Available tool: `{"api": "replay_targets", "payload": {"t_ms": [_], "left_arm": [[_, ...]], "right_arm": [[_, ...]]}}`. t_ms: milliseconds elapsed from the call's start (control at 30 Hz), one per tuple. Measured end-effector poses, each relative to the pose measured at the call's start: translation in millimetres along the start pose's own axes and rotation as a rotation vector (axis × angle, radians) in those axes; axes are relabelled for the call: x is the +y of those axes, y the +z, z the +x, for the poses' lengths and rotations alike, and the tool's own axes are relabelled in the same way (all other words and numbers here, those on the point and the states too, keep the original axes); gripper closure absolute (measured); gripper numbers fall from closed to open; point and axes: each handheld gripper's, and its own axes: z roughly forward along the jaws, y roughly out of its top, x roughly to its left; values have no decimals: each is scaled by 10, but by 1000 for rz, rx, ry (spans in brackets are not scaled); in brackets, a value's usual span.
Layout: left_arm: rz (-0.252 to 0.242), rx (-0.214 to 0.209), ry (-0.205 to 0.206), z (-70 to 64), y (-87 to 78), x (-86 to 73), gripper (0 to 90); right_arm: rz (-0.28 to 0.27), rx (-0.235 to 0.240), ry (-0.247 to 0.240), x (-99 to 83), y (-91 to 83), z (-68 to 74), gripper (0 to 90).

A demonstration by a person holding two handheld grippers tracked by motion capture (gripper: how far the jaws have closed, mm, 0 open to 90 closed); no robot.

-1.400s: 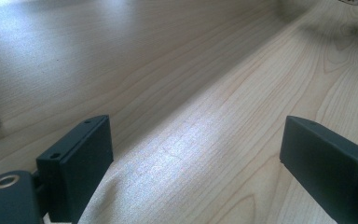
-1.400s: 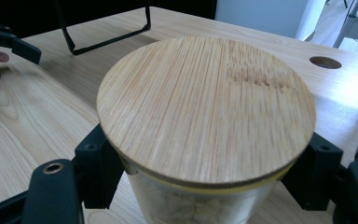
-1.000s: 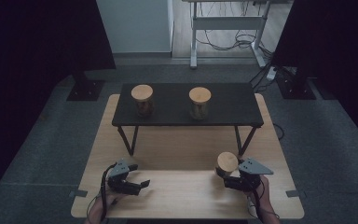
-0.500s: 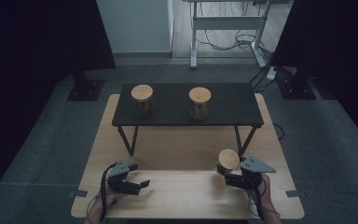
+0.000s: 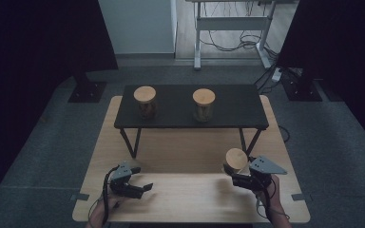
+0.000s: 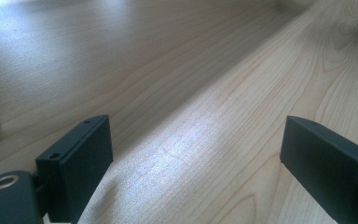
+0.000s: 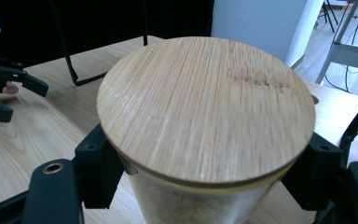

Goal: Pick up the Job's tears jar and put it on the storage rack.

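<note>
Right gripper view: jar between jaws.

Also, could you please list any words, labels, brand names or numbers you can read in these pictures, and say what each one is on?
There is no readable text.
Held jar: its bamboo lid is plain, and no label shows on the glass.
The two jars on the black shelf: no label can be made out.
Right gripper, left gripper: no markings.

Pale wood-grain table; black low shelf; clear glass jar, striped light bamboo lid; black grippers, right gripper with grey plate; grey floor.
</note>
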Motion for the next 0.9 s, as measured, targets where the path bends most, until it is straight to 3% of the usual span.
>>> {"api": "replay_targets", "payload": {"t_ms": [900], "left_arm": [[2,2,1,-2,4,2,87]], "right_arm": [[-45,12,6,205,-34,-58,249]]}}
